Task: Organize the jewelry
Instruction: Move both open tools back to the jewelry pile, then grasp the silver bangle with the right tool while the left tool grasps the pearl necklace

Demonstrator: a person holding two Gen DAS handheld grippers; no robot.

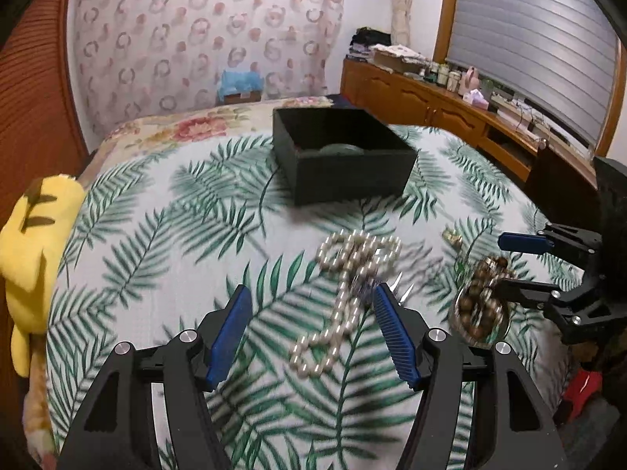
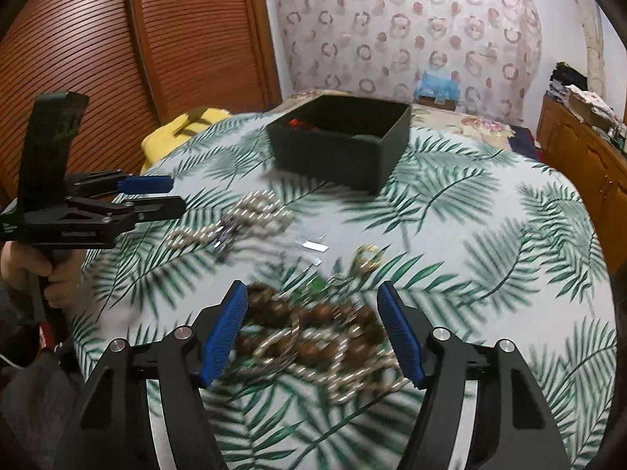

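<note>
Palm-leaf bedspread (image 1: 164,235) across the middle of the frame. Yellow plush toy (image 1: 35,243) at left edge, on the bed's side. Slatted wooden door (image 2: 98,47) upper left. Ring-patterned curtain (image 1: 203,31) at top centre. Wooden cabinet (image 1: 423,105) at right, cluttered with small bottles, below a grey window blind (image 1: 529,39).

Home bedroom: bed (image 1: 164,211), wooden dresser (image 1: 423,105).
</note>
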